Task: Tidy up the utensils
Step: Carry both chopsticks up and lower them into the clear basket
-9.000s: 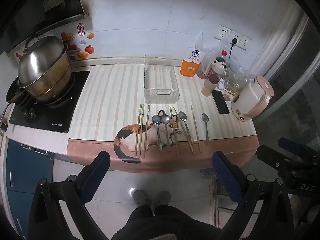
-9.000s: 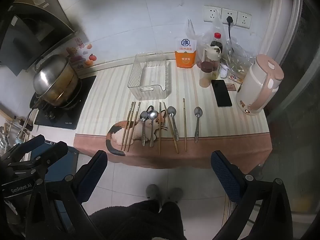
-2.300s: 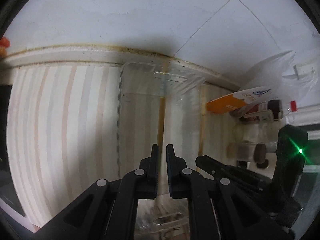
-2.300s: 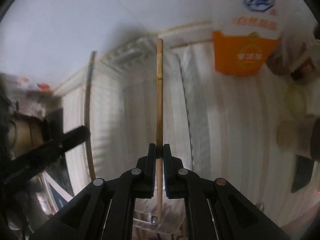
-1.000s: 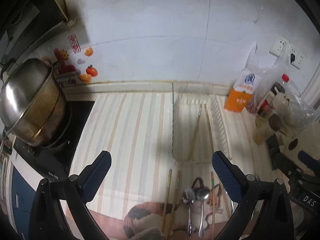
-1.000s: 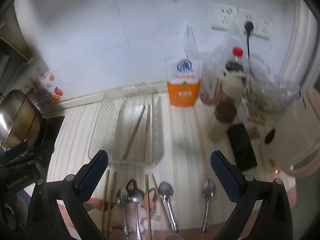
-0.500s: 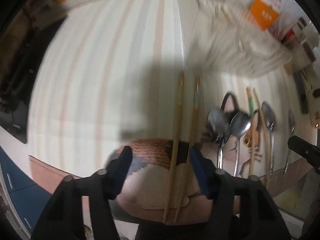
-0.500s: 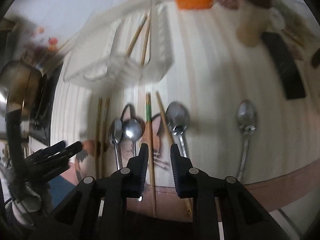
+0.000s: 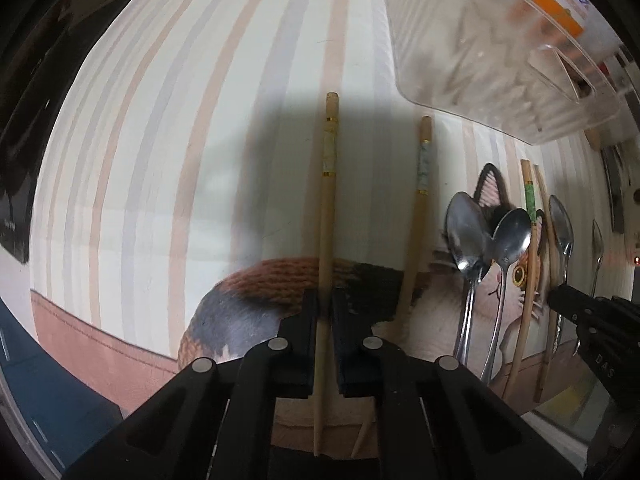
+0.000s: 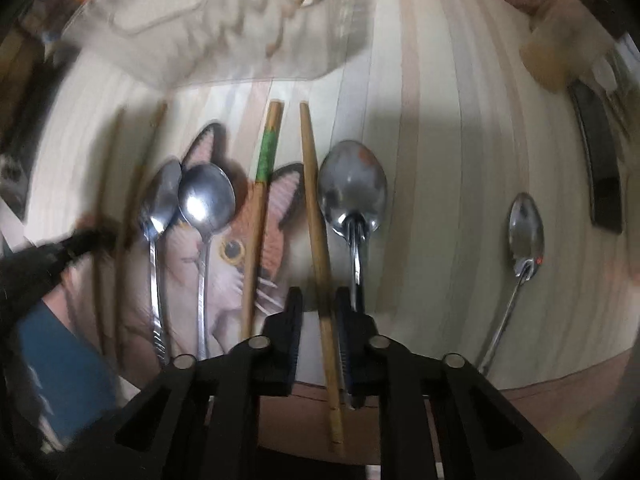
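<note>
A pale chopstick (image 9: 327, 200) lies on the cat mat (image 9: 280, 280) below the clear bin (image 9: 480, 80); the left gripper (image 9: 324, 308) has its jaws closed onto it. Right of the cat's face, a brown chopstick (image 10: 316, 216) sits between the right gripper's (image 10: 318, 304) narrowly parted jaws; whether they pinch it is unclear. Spoons (image 10: 206, 200) lie alongside.
</note>
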A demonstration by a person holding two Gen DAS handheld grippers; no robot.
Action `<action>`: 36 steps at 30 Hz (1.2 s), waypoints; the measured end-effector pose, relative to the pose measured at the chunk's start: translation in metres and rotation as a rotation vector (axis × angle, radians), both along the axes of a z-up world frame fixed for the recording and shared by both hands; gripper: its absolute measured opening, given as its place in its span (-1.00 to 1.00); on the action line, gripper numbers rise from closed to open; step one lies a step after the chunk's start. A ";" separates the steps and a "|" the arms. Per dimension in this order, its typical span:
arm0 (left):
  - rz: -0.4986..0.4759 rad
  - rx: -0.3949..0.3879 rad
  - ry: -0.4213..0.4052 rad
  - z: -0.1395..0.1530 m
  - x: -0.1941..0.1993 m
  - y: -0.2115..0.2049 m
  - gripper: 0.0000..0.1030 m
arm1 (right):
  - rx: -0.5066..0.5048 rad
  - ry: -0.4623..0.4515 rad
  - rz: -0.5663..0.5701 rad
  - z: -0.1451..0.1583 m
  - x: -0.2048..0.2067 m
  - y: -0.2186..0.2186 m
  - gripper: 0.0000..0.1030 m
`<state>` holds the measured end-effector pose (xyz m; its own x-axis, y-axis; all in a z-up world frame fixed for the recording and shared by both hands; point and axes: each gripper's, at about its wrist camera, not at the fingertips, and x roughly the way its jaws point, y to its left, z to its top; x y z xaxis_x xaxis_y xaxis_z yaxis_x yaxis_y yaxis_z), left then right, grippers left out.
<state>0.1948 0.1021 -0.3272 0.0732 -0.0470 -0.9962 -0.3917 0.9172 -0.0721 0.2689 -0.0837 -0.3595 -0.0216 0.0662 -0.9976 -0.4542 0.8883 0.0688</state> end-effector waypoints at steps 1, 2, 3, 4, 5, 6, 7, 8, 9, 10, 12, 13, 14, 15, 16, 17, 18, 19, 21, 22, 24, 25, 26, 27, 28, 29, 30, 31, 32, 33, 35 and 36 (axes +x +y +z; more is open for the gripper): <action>0.005 -0.004 0.001 -0.001 -0.002 0.003 -0.91 | 0.003 0.010 -0.012 0.001 0.000 -0.002 -0.86; 0.008 -0.006 0.004 -0.001 -0.004 0.003 -0.91 | 0.005 0.018 -0.020 0.002 0.000 -0.004 -0.86; 0.012 -0.012 0.012 -0.001 -0.006 0.005 -0.91 | 0.010 0.035 -0.029 0.003 -0.002 -0.008 -0.86; 0.008 -0.015 0.015 -0.001 -0.008 0.005 -0.91 | 0.025 0.064 -0.035 0.003 -0.004 -0.011 -0.86; 0.005 -0.015 0.014 -0.002 -0.010 0.007 -0.91 | 0.044 0.086 -0.041 0.003 -0.006 -0.016 -0.86; 0.005 -0.016 0.015 -0.001 -0.012 0.007 -0.91 | 0.066 0.098 -0.061 0.003 -0.006 -0.022 -0.86; 0.005 -0.017 0.016 -0.002 -0.013 0.008 -0.91 | 0.088 0.110 -0.086 0.003 -0.004 -0.029 -0.86; 0.003 -0.016 0.018 -0.002 -0.013 0.008 -0.91 | 0.115 0.129 -0.119 0.002 0.000 -0.037 -0.86; 0.002 -0.016 0.022 -0.003 -0.013 0.009 -0.91 | 0.132 0.145 -0.152 0.002 0.005 -0.043 -0.86; -0.004 -0.013 0.025 0.000 -0.004 0.016 -0.89 | 0.130 0.148 -0.185 0.002 0.009 -0.049 -0.84; -0.013 -0.004 0.027 0.003 -0.008 0.016 -0.87 | 0.138 0.158 -0.203 0.006 0.013 -0.053 -0.82; -0.015 -0.002 0.028 0.000 -0.001 0.012 -0.87 | 0.138 0.165 -0.196 0.008 0.014 -0.053 -0.76; -0.015 0.000 0.029 0.000 -0.002 0.014 -0.87 | 0.134 0.172 -0.191 0.007 0.015 -0.052 -0.70; -0.014 -0.003 0.031 -0.002 0.001 0.012 -0.87 | 0.126 0.169 -0.182 0.008 0.016 -0.050 -0.59; -0.015 -0.003 0.033 -0.002 0.001 0.012 -0.86 | 0.107 0.169 -0.170 0.007 0.015 -0.046 -0.56; -0.015 -0.008 0.035 -0.002 0.002 0.012 -0.86 | 0.091 0.143 -0.154 0.008 0.012 -0.042 -0.56; -0.015 -0.007 0.035 -0.002 0.002 0.010 -0.86 | 0.069 0.121 -0.133 0.005 0.006 -0.036 -0.55; -0.014 -0.007 0.034 -0.001 0.000 0.011 -0.85 | 0.049 0.103 -0.118 0.006 0.003 -0.032 -0.55; -0.019 0.000 0.035 -0.001 -0.002 0.012 -0.85 | 0.000 0.067 -0.087 0.008 -0.005 -0.020 -0.62; -0.022 0.006 0.036 -0.001 -0.002 0.010 -0.85 | -0.033 0.043 -0.074 0.007 -0.007 -0.008 -0.77; -0.026 0.022 0.034 -0.002 -0.001 0.004 -0.85 | -0.056 0.010 -0.073 0.009 -0.008 -0.003 -0.84; -0.029 0.032 0.032 -0.002 -0.001 0.001 -0.87 | -0.058 0.001 -0.071 0.010 -0.008 -0.002 -0.84; -0.036 0.041 0.029 -0.002 0.000 -0.002 -0.90 | -0.061 -0.010 -0.069 0.011 -0.008 -0.001 -0.84; -0.042 0.048 0.024 -0.002 0.000 -0.006 -0.91 | -0.062 -0.014 -0.069 0.011 -0.008 0.002 -0.85; -0.041 0.052 0.019 -0.002 -0.001 -0.009 -0.91 | -0.063 -0.021 -0.071 0.012 -0.008 0.002 -0.85; -0.043 0.056 0.015 -0.002 -0.002 -0.011 -0.92 | -0.062 -0.026 -0.073 0.013 -0.008 0.000 -0.85; -0.040 0.060 0.017 -0.001 -0.003 -0.013 -0.92 | -0.057 -0.030 -0.078 0.013 -0.008 -0.001 -0.85; -0.031 0.061 0.011 0.001 -0.007 -0.013 -0.92 | -0.051 -0.031 -0.082 0.011 -0.018 -0.001 -0.85; -0.019 0.063 0.012 0.006 -0.009 -0.013 -0.92 | -0.023 -0.013 -0.095 0.012 -0.018 -0.004 -0.86; -0.011 0.075 0.002 0.011 -0.012 -0.011 -0.92 | 0.001 0.004 -0.108 0.014 -0.019 -0.011 -0.86; 0.018 0.091 -0.032 0.028 -0.016 -0.004 -0.92 | 0.045 0.010 -0.121 0.025 -0.023 -0.022 -0.86; 0.030 0.101 -0.046 0.037 -0.016 -0.001 -0.92 | 0.074 0.004 -0.132 0.034 -0.021 -0.024 -0.86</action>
